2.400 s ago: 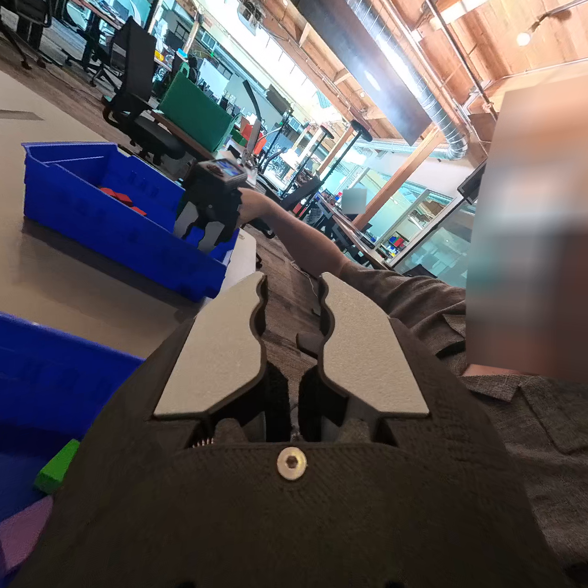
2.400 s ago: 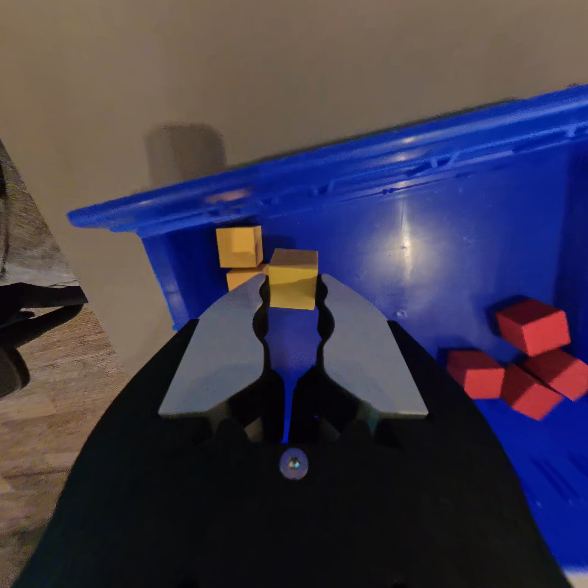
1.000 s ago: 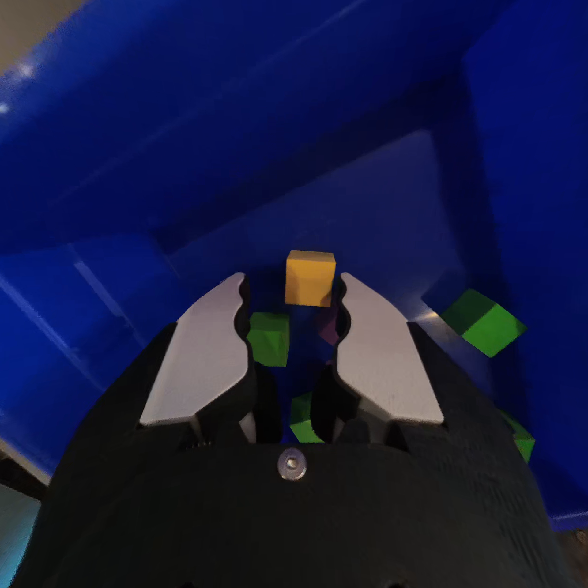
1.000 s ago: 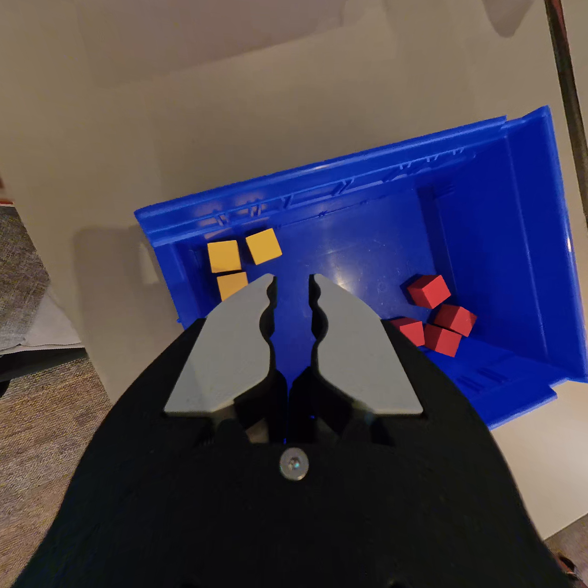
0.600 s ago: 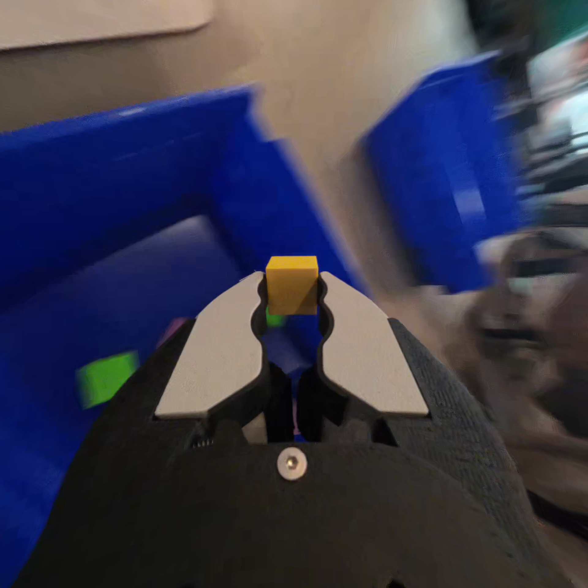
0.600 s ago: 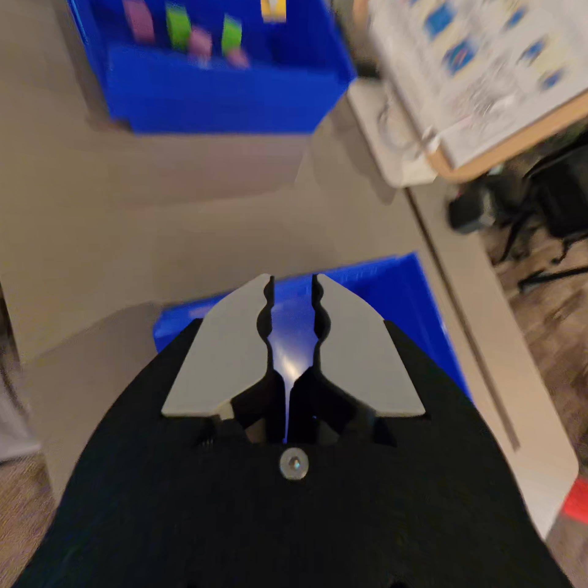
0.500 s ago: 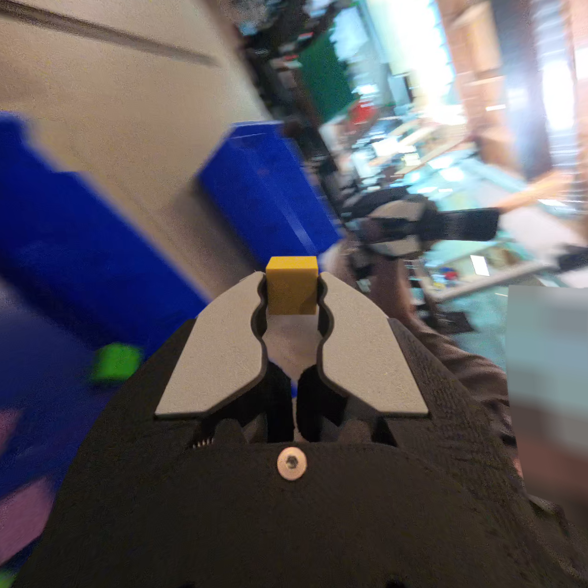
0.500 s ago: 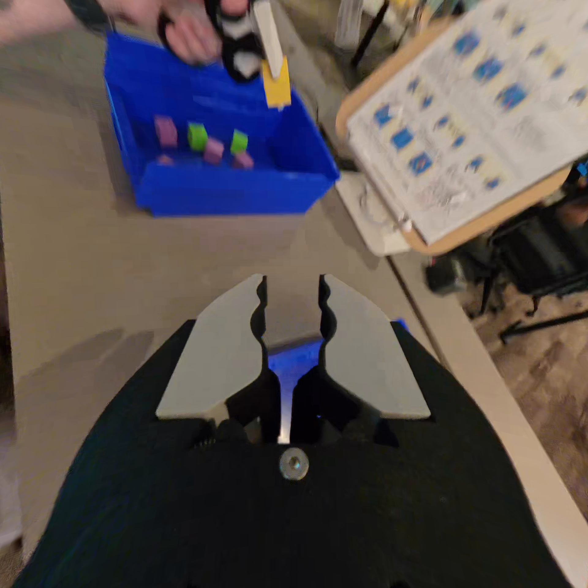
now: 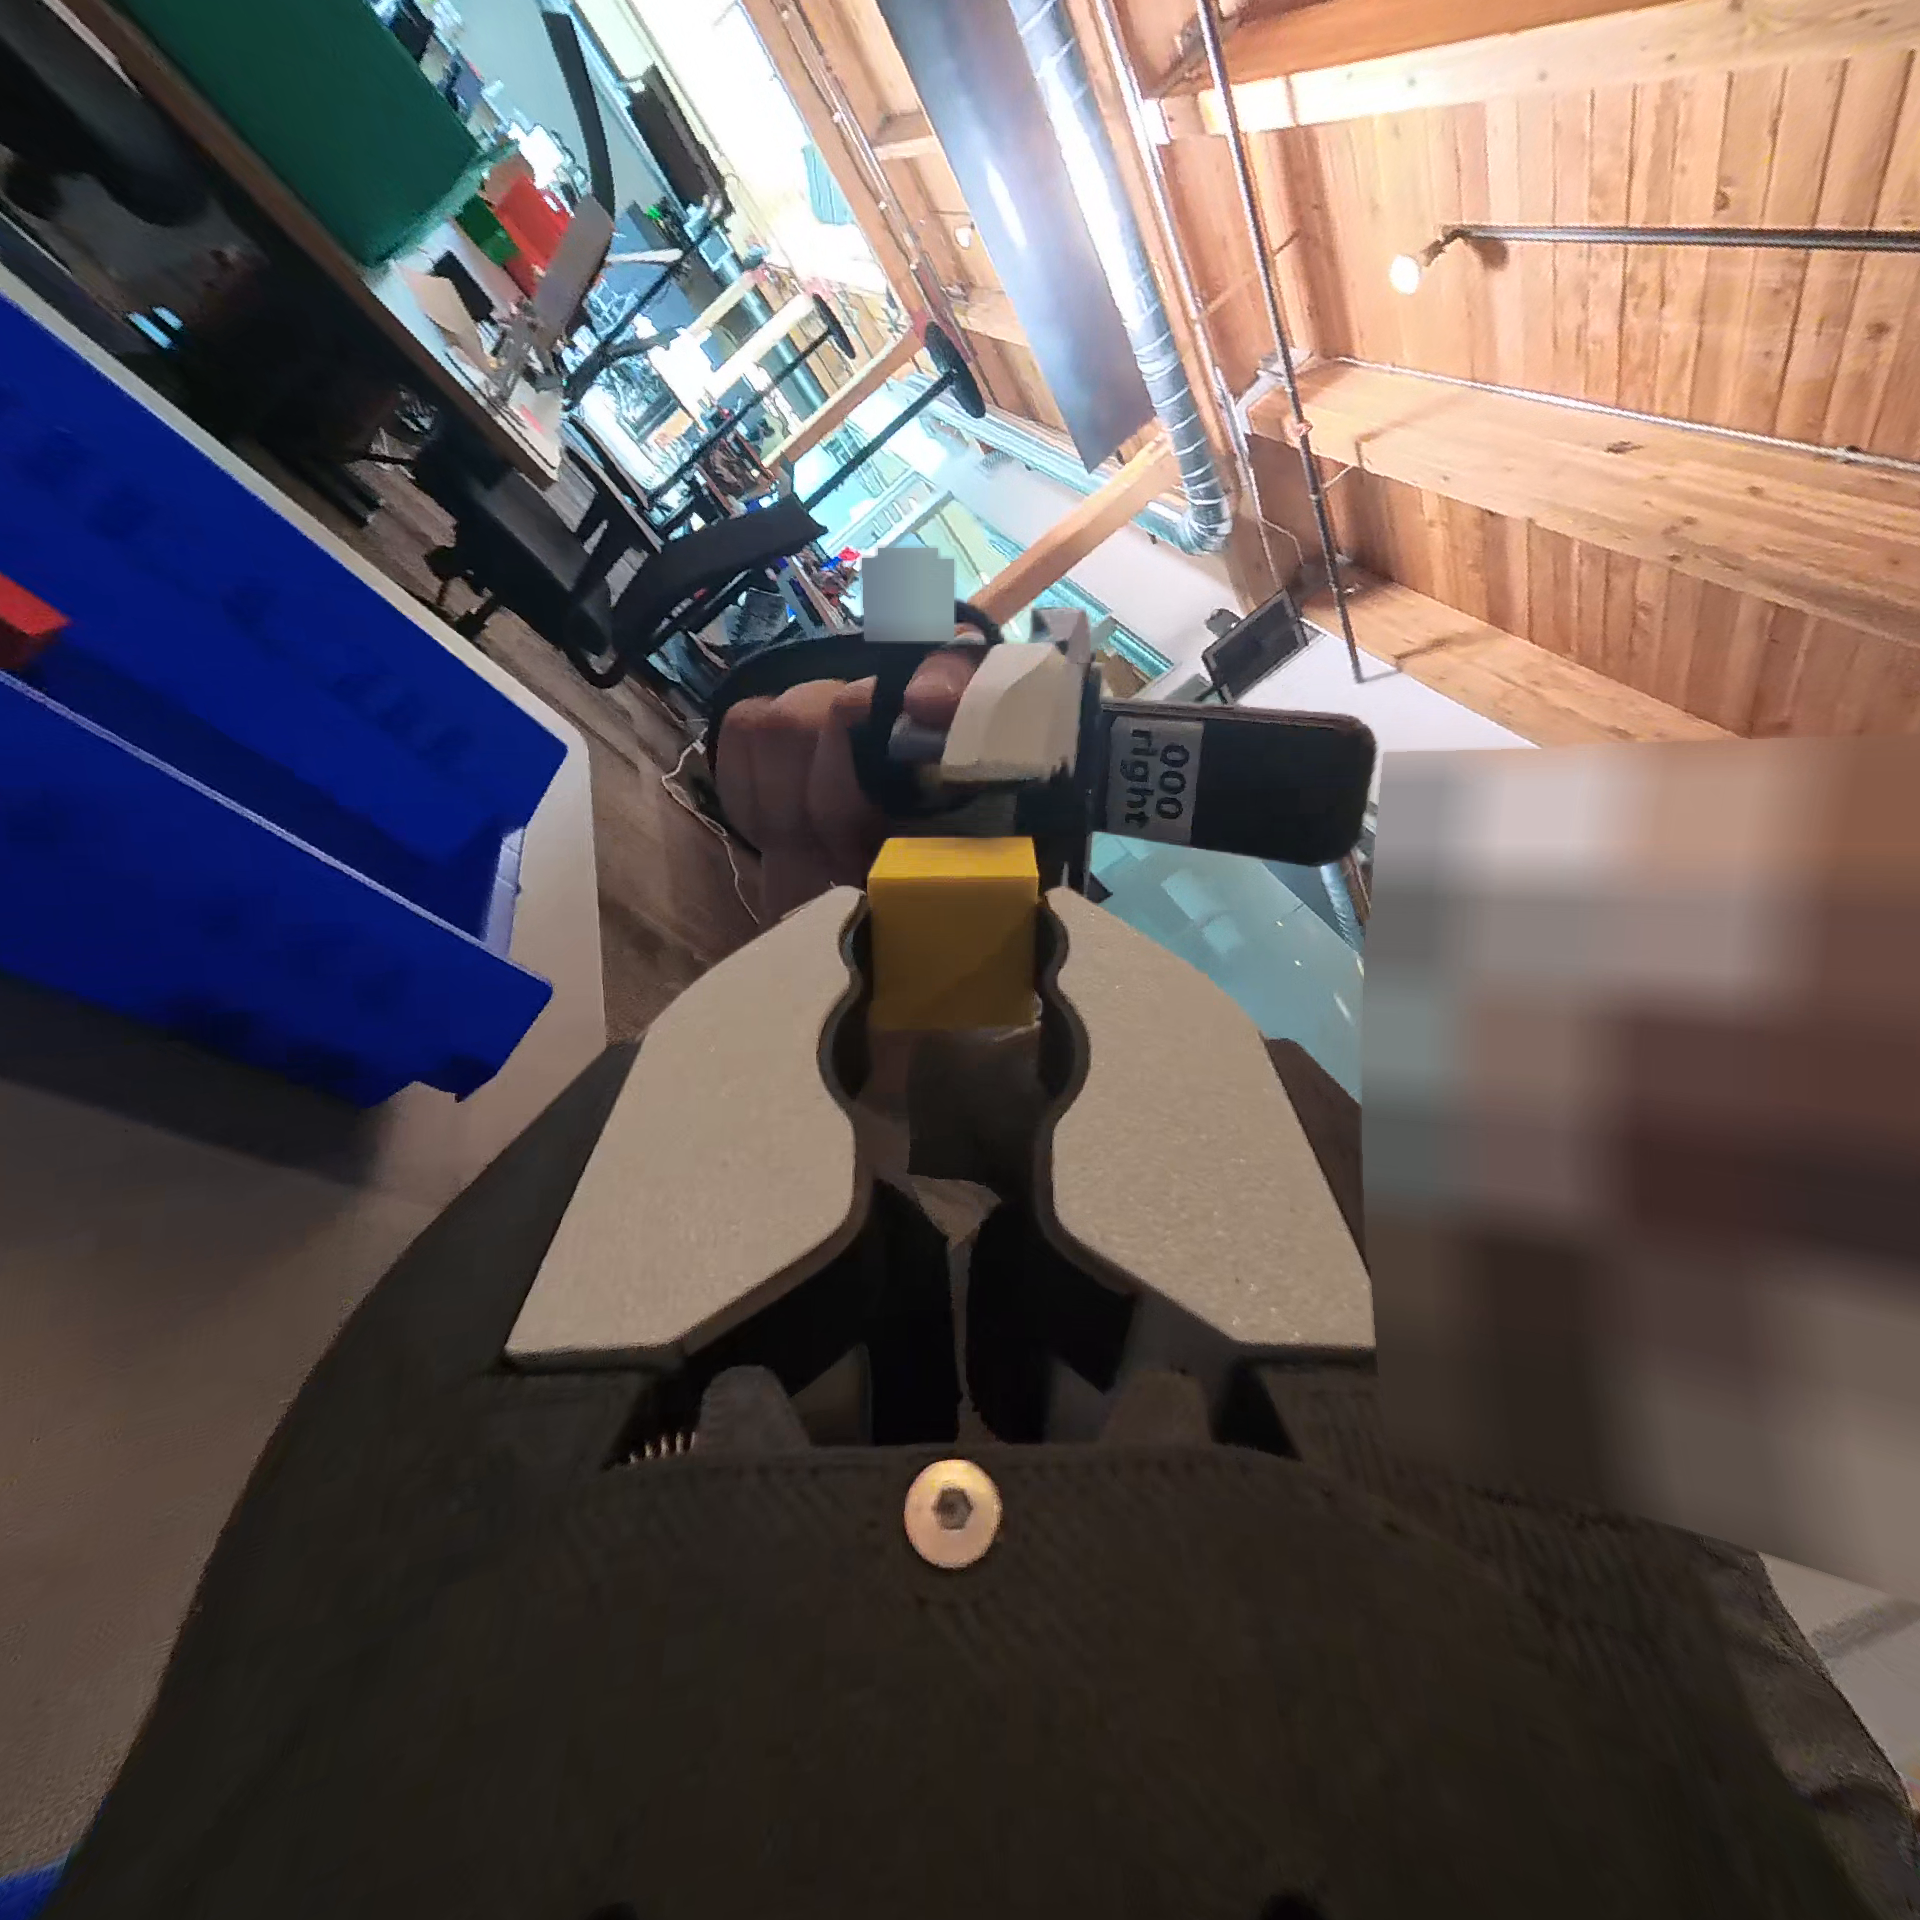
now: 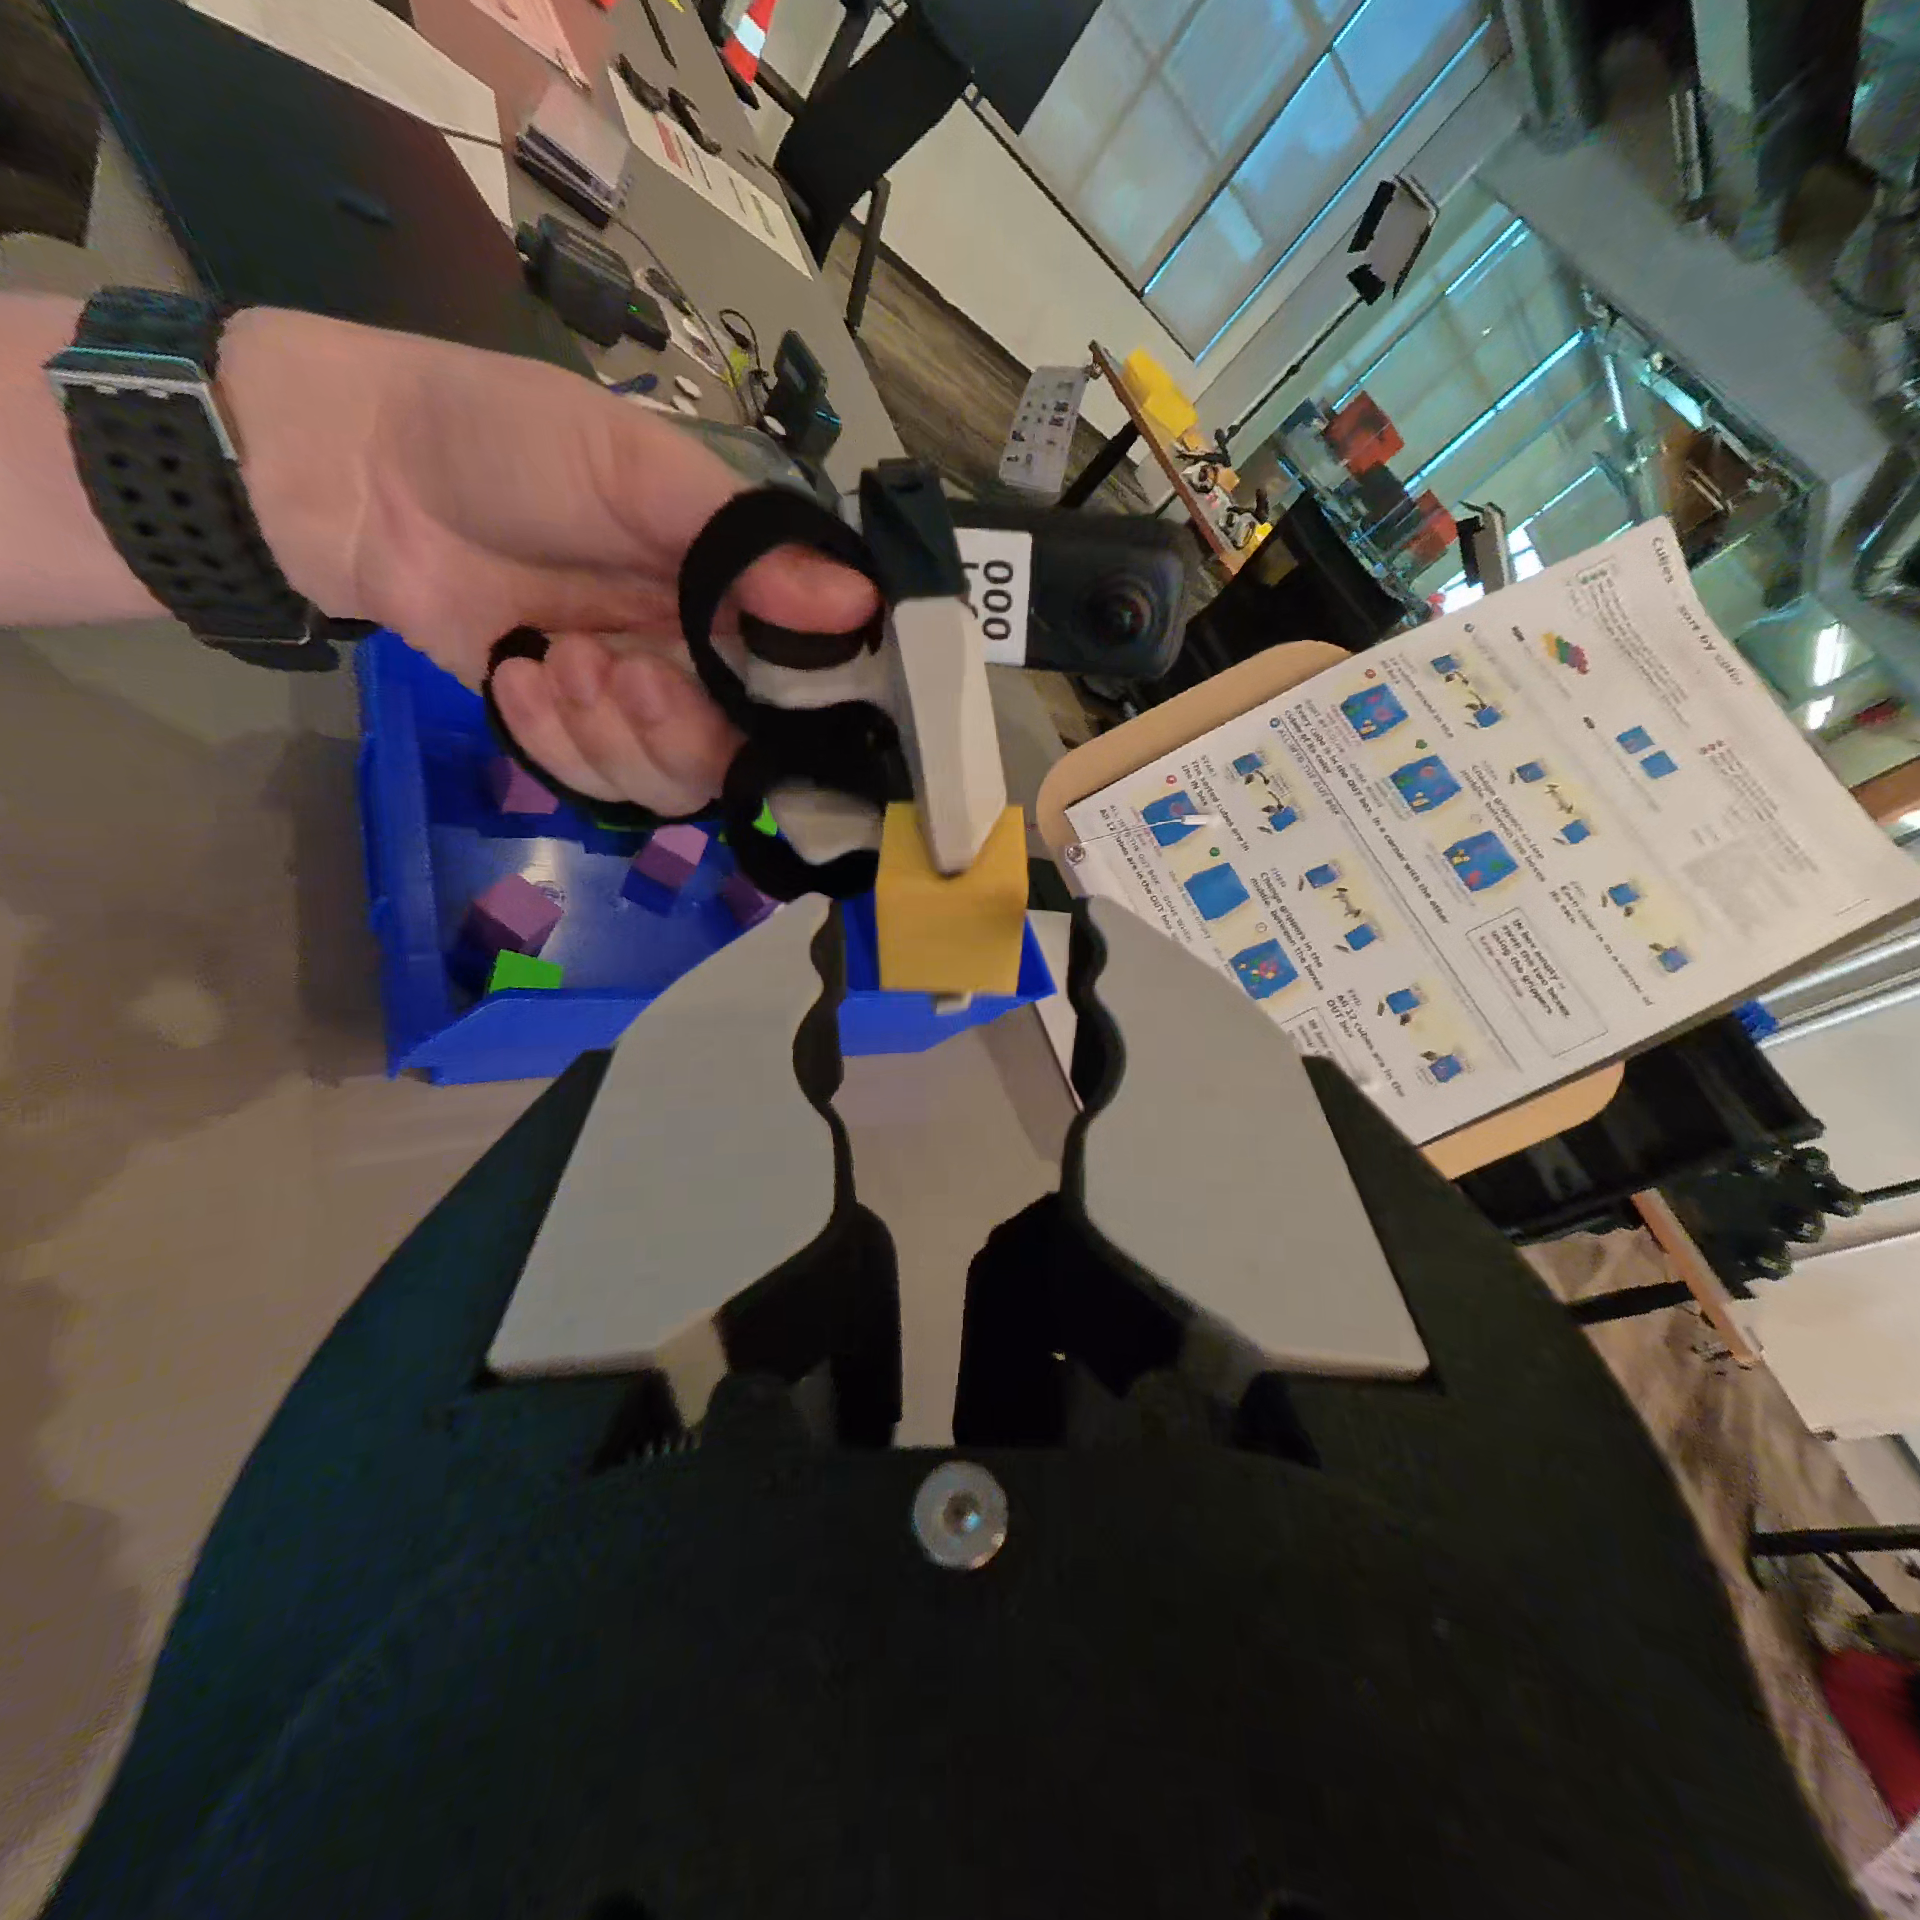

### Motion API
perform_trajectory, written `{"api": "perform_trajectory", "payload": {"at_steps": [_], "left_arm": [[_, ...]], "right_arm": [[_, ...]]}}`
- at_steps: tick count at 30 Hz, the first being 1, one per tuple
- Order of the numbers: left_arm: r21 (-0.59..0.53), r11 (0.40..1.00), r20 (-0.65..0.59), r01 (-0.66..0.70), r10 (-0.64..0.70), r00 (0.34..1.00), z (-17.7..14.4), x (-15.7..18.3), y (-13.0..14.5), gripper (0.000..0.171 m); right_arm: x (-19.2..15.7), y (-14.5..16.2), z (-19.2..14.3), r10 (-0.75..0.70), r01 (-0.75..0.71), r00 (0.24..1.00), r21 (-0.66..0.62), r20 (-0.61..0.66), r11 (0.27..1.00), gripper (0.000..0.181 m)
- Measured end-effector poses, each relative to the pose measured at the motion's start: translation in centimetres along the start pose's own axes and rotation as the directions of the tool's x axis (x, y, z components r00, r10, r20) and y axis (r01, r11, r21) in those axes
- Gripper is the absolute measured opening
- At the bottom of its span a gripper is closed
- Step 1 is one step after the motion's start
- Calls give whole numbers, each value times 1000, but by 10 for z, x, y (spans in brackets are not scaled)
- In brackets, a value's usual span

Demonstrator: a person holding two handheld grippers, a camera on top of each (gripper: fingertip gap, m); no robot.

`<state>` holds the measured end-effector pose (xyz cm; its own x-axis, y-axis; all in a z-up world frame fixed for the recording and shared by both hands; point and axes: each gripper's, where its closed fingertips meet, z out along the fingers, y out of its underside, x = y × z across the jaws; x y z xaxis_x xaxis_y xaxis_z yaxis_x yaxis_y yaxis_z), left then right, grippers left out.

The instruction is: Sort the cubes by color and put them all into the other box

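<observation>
Your left tool (image 9: 954, 940): clamped on yellow cube (image 9: 954, 948), raised off table (image 9: 156, 1299). Your right tool (image 10: 951, 997): jaws apart, empty, cube just beyond its tips, slightly above. Beyond cube: blue bin (image 10: 623, 1023) holding purple, green cubes.

Wooden plank ceiling (image 9: 1558, 312) with a silver duct (image 9: 1164, 343) and a lit bulb (image 9: 1405, 273); black office chairs (image 9: 675, 582), large windows (image 10: 1299, 135)
</observation>
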<state>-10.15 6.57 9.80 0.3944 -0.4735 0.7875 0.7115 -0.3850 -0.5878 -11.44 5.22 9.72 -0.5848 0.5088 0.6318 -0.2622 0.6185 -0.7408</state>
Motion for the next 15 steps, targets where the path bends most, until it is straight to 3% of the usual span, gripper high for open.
{"api": "perform_trajectory", "payload": {"at_steps": [2,3,7,10,12,15], "left_arm": [[-11,1000,-8,1,-1,1000,6,0,3,29],[-9,1000,-16,3,-3,1000,8,1,4,29],[13,1000,-18,-9,9,1000,11,0,2,29],[58,998,-42,-11,14,999,10,7,-2,50],[82,995,45,-55,51,998,1,3,-3,51],[74,983,273,-168,142,952,-26,-8,-1,39]], "right_arm": [[-1,-1,2,-11,11,1000,-5,2,1000,38],[-4,-1,2,-19,19,1000,-10,16,1000,29],[-2,2,-2,-31,32,999,-27,8,999,27],[5,8,-12,-48,48,999,-51,-12,998,27],[14,21,-28,-58,56,998,-116,-16,992,27],[27,68,-64,-21,32,999,-302,39,953,27]]}}
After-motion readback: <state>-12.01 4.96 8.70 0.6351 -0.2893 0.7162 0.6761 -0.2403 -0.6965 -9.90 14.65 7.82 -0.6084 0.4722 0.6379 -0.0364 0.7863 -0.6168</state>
